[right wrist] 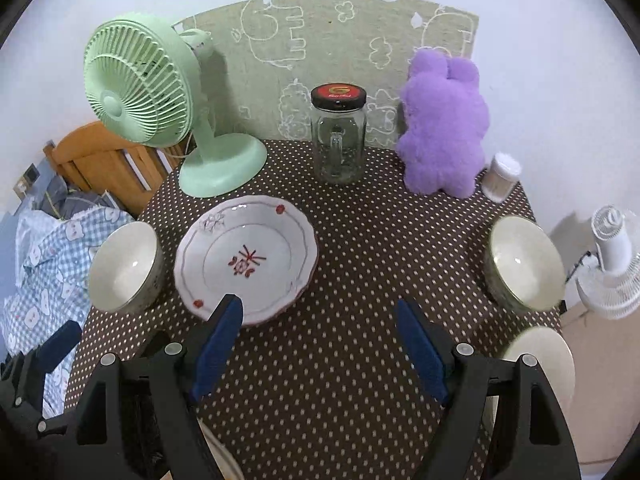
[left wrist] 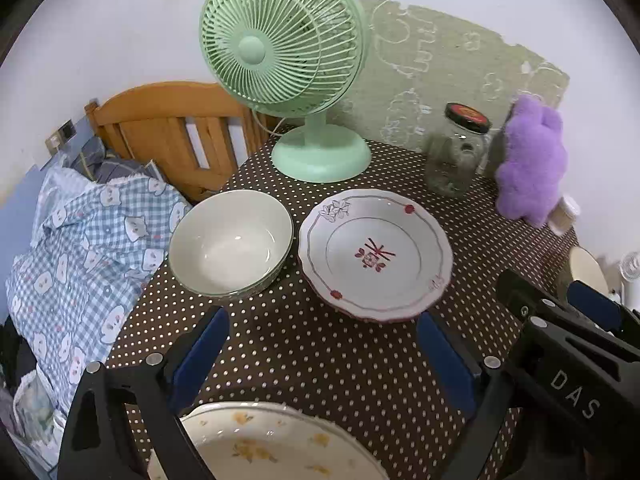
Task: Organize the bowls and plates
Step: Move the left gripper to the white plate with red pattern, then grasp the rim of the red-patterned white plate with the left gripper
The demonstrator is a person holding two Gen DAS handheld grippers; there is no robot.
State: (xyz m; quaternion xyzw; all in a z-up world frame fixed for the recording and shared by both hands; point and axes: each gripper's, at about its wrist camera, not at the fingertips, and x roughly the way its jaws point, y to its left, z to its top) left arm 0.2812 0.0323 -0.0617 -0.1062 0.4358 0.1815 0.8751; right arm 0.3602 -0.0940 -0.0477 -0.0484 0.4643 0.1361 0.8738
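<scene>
The worktop (right wrist: 340, 360), covered in a brown cloth with white dots, is seen beside a bed with a blue checked quilt (left wrist: 80, 248) and a wooden headboard (left wrist: 160, 128).

The left claw (left wrist: 320, 356) is held wide open with nothing between its blue pads (left wrist: 204, 348). Directly below it, at the near edge, a plate with yellow flowers (left wrist: 264, 444) is partly seen. Ahead of it, well apart from the pads, a red-patterned scalloped plate (left wrist: 376, 252) and a cream bowl (left wrist: 230, 242) are set just beside each other, the bowl to the left near the worktop's edge.

The right claw (right wrist: 320, 352) is likewise spread wide and holds nothing. The red-patterned plate lies ahead and left of it, the left pad overlapping the plate's near rim in the view; whether they touch cannot be told. A 2nd cream bowl (right wrist: 524, 264) stands ahead to the right, and a plain cream plate (right wrist: 548, 356) lies nearer, at the right edge. Bare cloth lies between the pads.

Along the back, a green desk fan (right wrist: 140, 80), a purple plush toy (right wrist: 444, 128), a lidded glass jar (right wrist: 339, 136) and a small white container (right wrist: 500, 178) are lined up. A white fan (right wrist: 612, 264) is seen beyond the worktop's right edge.
</scene>
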